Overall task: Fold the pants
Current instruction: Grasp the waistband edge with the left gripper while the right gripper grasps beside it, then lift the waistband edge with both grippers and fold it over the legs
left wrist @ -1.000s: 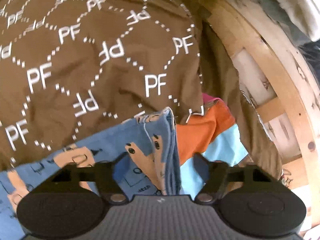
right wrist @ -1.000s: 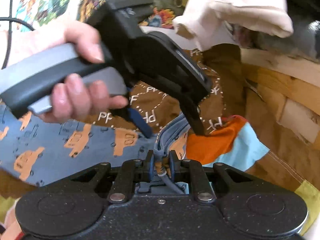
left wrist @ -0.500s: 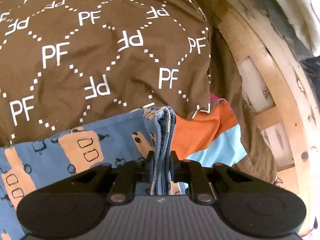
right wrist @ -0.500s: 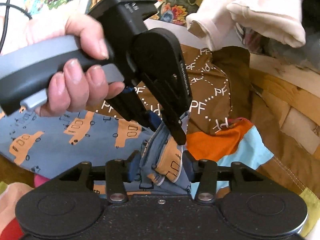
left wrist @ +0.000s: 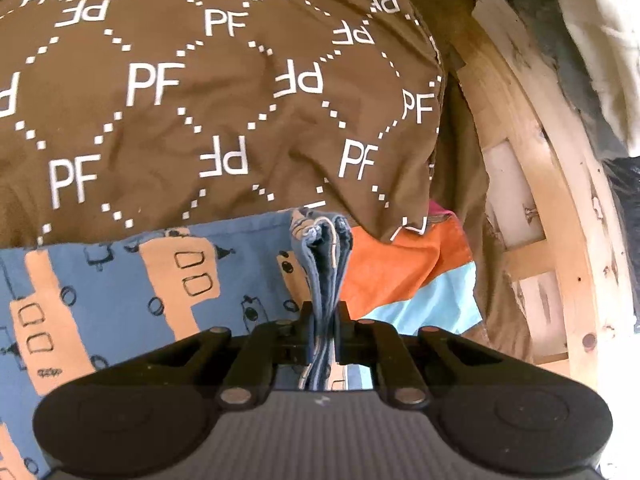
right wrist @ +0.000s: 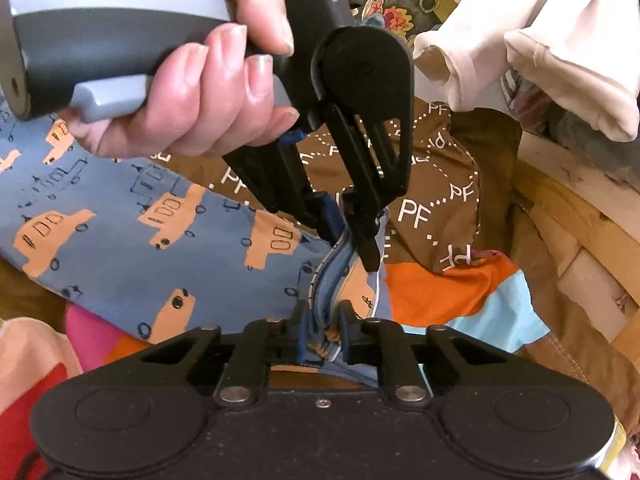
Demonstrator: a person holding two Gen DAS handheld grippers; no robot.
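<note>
Both grippers pinch the pants (right wrist: 120,256) at one bunched edge: the left gripper (left wrist: 324,332) and right gripper (right wrist: 324,330) each clamp folded layers, beside the brown cloth (left wrist: 200,100).

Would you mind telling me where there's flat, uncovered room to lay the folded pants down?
Flattest free patch: the brown PF-print cloth, beyond the blue car-print pants. The orange and light-blue cloth is small, against the wooden frame. Both grippers crowd the pants' edge.

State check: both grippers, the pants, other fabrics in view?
left gripper: shut on the pants' bunched edge
right gripper: shut on the same edge, nearer the camera
blue car-print pants: spread flat, edge gathered in layers
brown PF cloth: spread, wrinkled
cream garment: crumpled
</note>
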